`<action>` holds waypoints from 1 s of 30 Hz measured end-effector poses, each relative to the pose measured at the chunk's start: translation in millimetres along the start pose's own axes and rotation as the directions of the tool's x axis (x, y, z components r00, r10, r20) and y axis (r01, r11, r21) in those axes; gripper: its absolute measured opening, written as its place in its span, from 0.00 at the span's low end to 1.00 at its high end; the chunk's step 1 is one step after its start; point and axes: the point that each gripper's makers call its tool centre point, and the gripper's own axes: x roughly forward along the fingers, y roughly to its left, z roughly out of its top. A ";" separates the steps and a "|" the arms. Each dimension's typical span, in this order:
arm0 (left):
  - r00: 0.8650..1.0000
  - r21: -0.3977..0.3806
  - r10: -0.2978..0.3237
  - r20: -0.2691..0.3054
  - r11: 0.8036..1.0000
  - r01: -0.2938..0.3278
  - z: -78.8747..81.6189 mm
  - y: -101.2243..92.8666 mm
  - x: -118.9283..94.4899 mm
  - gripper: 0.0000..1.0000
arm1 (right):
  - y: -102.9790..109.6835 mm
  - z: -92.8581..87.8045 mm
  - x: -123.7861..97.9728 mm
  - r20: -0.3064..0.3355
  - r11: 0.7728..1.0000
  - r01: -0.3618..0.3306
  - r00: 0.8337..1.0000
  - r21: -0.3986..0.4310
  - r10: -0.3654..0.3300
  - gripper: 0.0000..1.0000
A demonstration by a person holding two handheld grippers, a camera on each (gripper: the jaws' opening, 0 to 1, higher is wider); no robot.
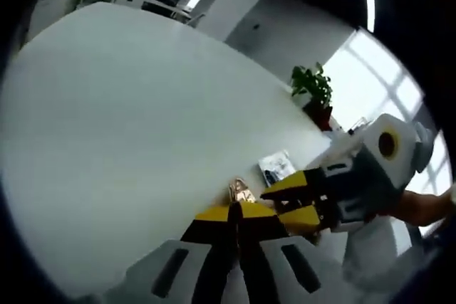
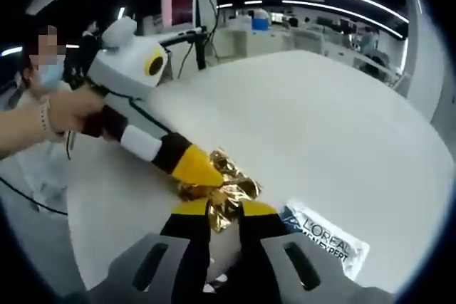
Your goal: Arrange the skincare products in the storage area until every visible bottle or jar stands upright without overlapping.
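A crinkled gold foil packet (image 2: pixel 226 184) lies on the white table (image 2: pixel 320 119), held from both sides. My left gripper (image 1: pixel 236 208) is shut on one end of it, and a gold tip (image 1: pixel 242 191) pokes out above its yellow jaws. In the right gripper view the left gripper (image 2: pixel 212 174) comes in from the left, its yellow tip pressed onto the foil. My right gripper (image 2: pixel 224 210) grips the foil's near edge between its yellow jaws. It enters the left gripper view as the right gripper (image 1: pixel 276 204) from the right.
A white L'Oreal sachet (image 2: pixel 324 241) lies flat just right of the foil, also visible as the sachet (image 1: pixel 276 166). A potted plant (image 1: pixel 313 89) stands at the table's far edge. A person's hand (image 2: pixel 64 115) holds the left gripper. Desks and monitors stand beyond the table.
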 end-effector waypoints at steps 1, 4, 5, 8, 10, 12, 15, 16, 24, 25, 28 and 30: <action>1.000 0.007 -0.001 -0.005 1.000 0.001 -1.2 -2.6 1.0 0.00 | -0.7 0.0 -0.3 0.001 1.000 0.005 1.000 -0.004 -0.005 0.15; 1.000 0.024 -0.003 -0.014 1.000 0.003 -1.2 -5.7 3.9 0.00 | -1.7 0.0 -0.7 0.004 1.000 0.007 1.000 0.003 -0.007 0.15; 1.000 0.035 -0.009 -0.018 0.999 0.009 0.4 -5.3 7.0 0.00 | -2.4 -0.6 -1.0 0.004 1.000 0.010 1.000 0.003 -0.010 0.15; 1.000 0.045 -0.012 -0.025 0.999 0.013 -1.4 -10.5 11.0 0.00 | -5.8 -3.0 -0.6 0.000 1.000 0.022 1.000 0.005 -0.022 0.15; 0.999 0.048 -0.017 -0.030 0.999 0.019 -0.7 -12.0 14.1 0.00 | -6.4 -3.2 -1.7 0.000 1.000 0.025 1.000 0.011 -0.025 0.16; 0.999 0.047 -0.026 -0.038 0.998 0.028 -2.0 -14.1 16.3 0.00 | -8.8 -3.7 -1.0 -0.004 0.999 0.033 0.999 0.012 -0.033 0.16; 0.999 0.049 -0.023 -0.038 0.998 0.025 -2.8 -17.1 18.6 0.00 | -11.2 -4.8 -2.1 -0.004 0.999 0.037 0.999 0.017 -0.037 0.16; 0.999 0.050 -0.023 -0.039 0.998 0.025 -2.8 -17.7 19.3 0.00 | -12.1 -5.8 -2.9 -0.005 0.999 0.039 0.999 0.019 -0.039 0.16; 0.999 0.075 -0.009 -0.037 0.997 0.012 -3.1 -19.0 19.9 0.00 | -17.0 -11.5 -1.8 -0.017 0.999 0.041 0.999 0.024 -0.041 0.19; 0.999 0.075 -0.007 -0.036 0.997 0.009 -3.4 -19.3 19.7 0.00 | -17.0 -11.6 -1.2 -0.026 0.999 0.042 0.999 -0.018 -0.042 0.19; 0.999 0.076 0.007 -0.032 0.997 -0.004 -3.4 -20.9 18.2 0.00 | -13.8 -13.1 -0.8 -0.037 0.997 0.046 0.998 -0.068 -0.048 0.19; 0.999 0.074 0.014 -0.031 0.997 -0.012 -4.2 -22.9 16.4 0.00 | -16.1 -13.2 0.8 -0.040 0.998 0.043 0.998 -0.051 -0.045 0.19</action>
